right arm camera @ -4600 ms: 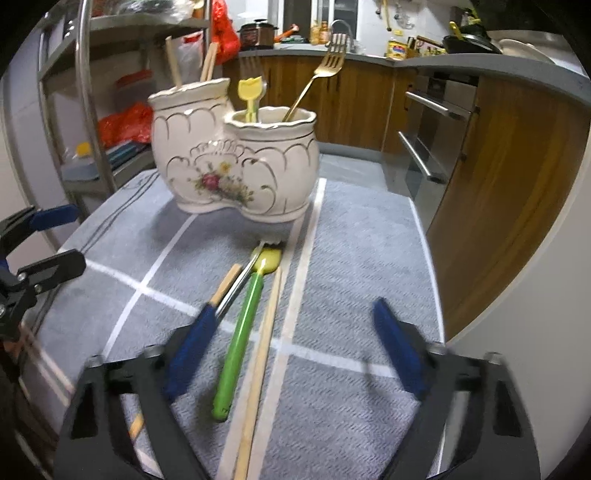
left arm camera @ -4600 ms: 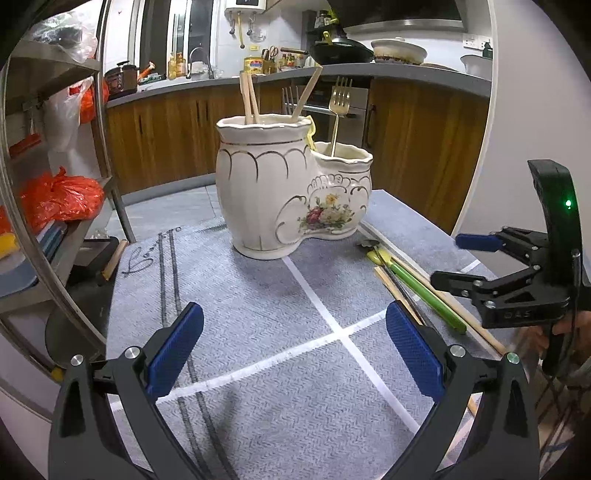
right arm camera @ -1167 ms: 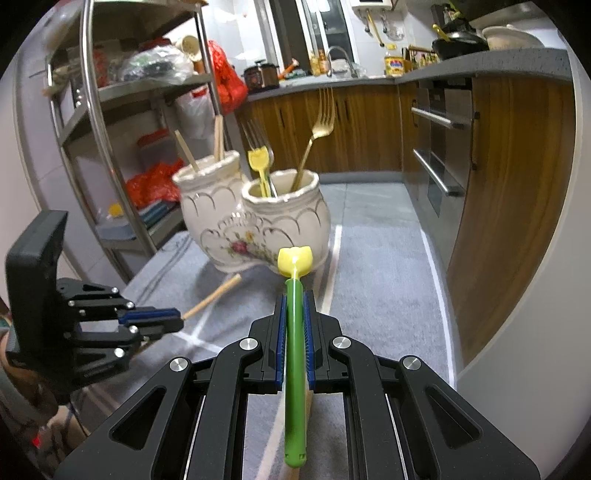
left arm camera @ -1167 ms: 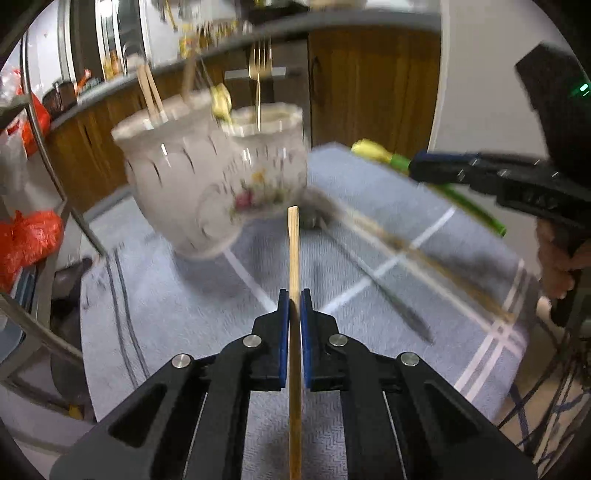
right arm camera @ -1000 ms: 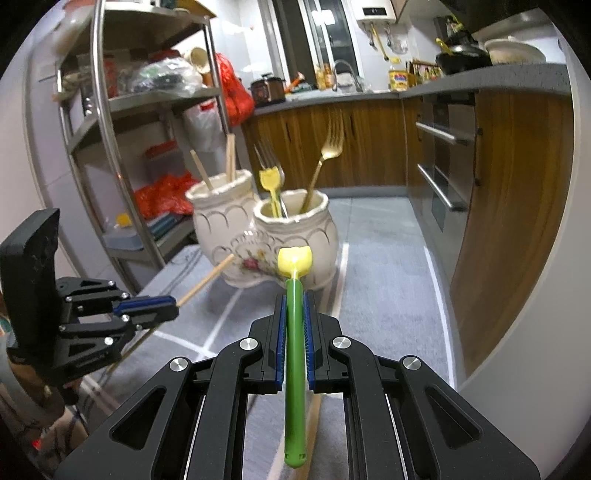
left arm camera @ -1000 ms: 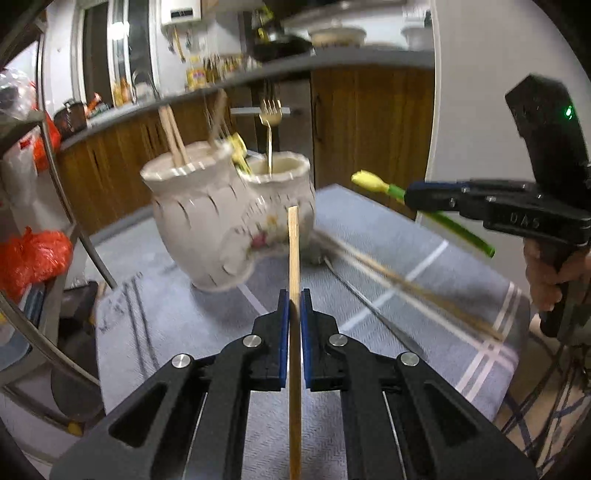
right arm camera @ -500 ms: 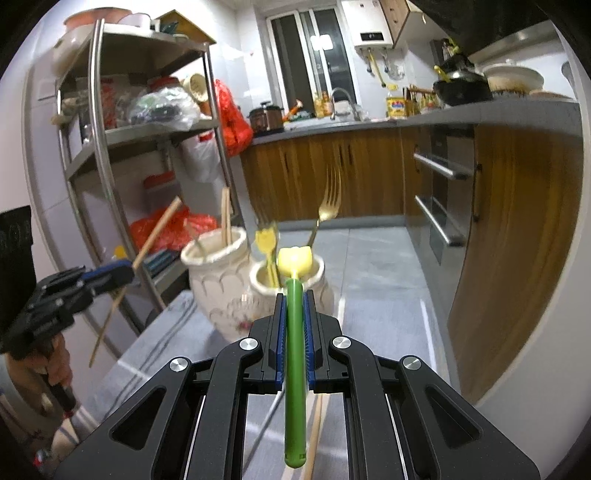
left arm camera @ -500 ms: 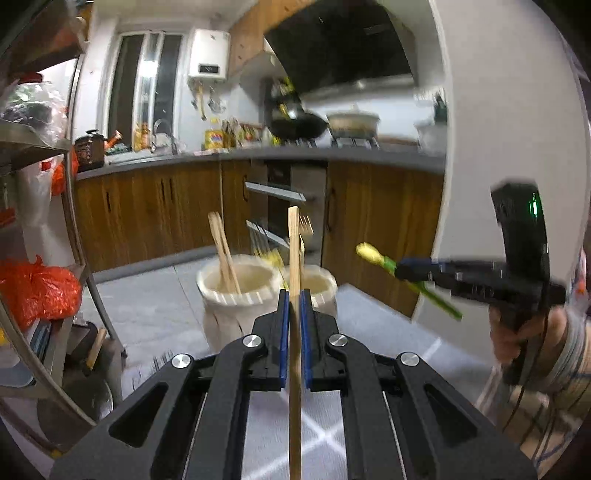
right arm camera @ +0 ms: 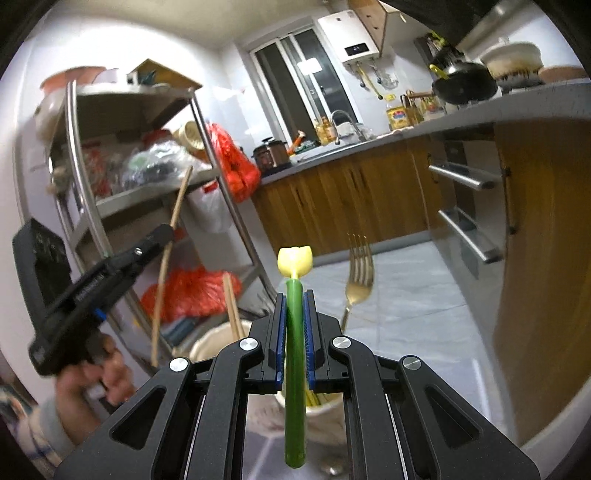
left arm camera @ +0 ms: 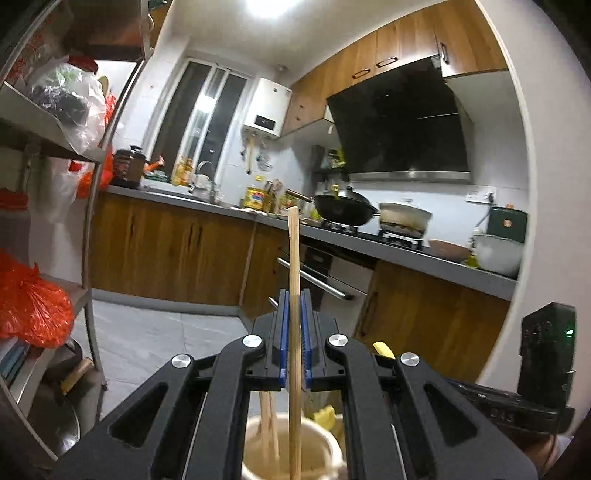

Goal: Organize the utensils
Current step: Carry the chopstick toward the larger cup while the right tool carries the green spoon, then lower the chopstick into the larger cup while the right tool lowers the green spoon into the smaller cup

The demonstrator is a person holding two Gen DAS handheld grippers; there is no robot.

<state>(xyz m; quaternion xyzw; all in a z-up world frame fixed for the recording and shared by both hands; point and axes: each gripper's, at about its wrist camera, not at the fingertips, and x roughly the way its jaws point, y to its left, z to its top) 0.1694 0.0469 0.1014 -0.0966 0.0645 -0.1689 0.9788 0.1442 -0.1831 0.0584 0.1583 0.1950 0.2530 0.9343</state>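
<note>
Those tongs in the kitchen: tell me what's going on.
A person is sorting utensils with tongs in each hand. The left tongs are shut on a wooden chopstick, above the holder where other chopsticks stand. The right tongs grip a green-handled utensil over the compartment with the gold fork. Neither is in yet.

Bright ceiling light [left arm camera: 271, 5] glaring overhead, dim warm kitchen, fisheye-bent edges, dark corners, slight motion blur
</note>
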